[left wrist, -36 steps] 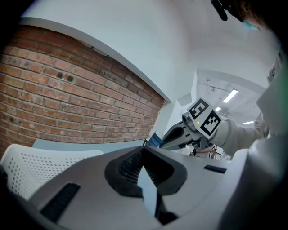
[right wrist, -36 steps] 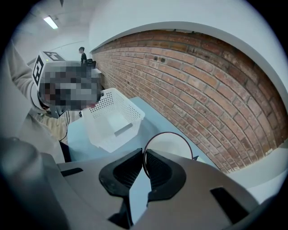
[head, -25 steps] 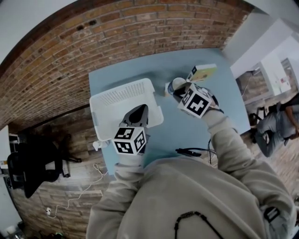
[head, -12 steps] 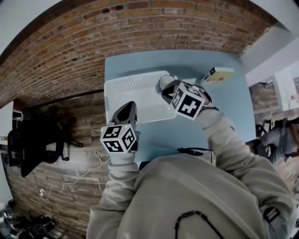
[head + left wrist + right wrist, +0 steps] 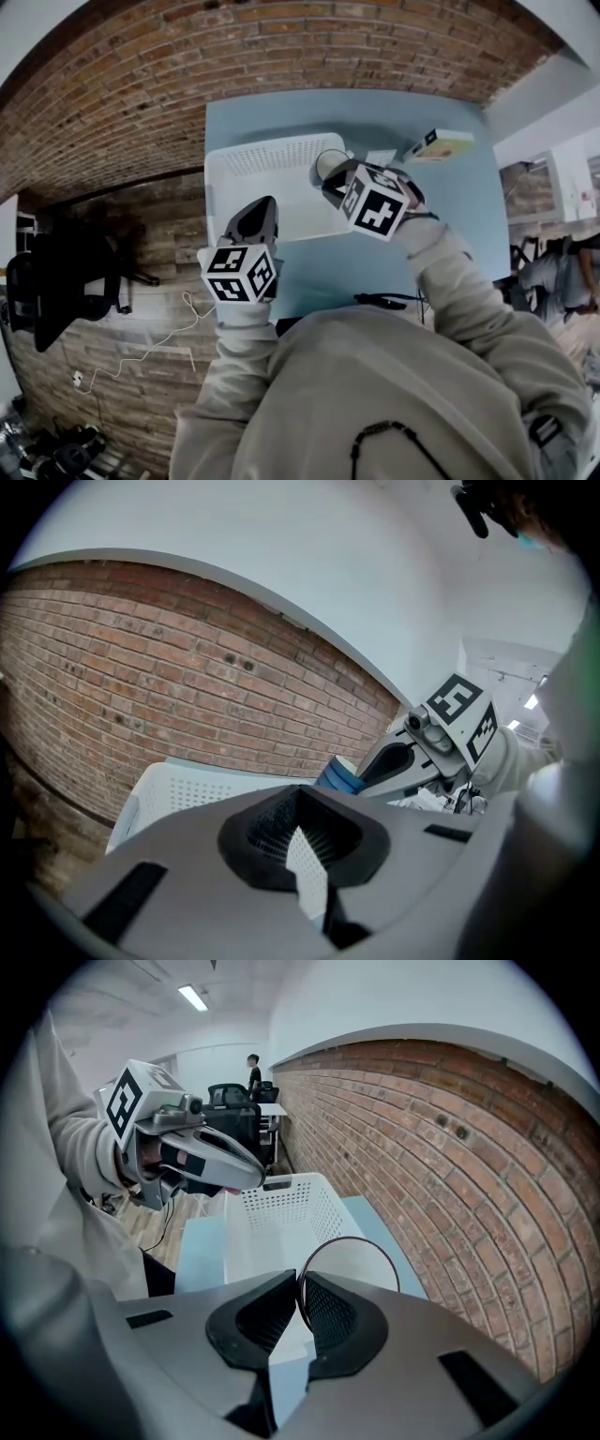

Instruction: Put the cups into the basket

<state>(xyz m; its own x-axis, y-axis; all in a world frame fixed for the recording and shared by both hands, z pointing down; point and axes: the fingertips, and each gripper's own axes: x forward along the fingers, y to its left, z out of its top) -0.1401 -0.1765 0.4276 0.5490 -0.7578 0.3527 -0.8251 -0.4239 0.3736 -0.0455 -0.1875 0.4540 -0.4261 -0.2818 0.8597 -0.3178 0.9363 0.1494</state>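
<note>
Left gripper is clamped shut on the near wall of the white perforated basket, probably to stop it sliding. Right gripper pinches a cup by its wall at the rim, one pad inside and one outside, and holds it over the basket's right rim, which looks set for lowering it in. The cup body is mostly hidden behind the jaws, the basket's floor is partly covered, and I can't tell if other cups are inside.

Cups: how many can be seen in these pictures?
1. The cup is gripped by its rim in the right gripper, over the white basket. Others may be hidden behind it.
</note>
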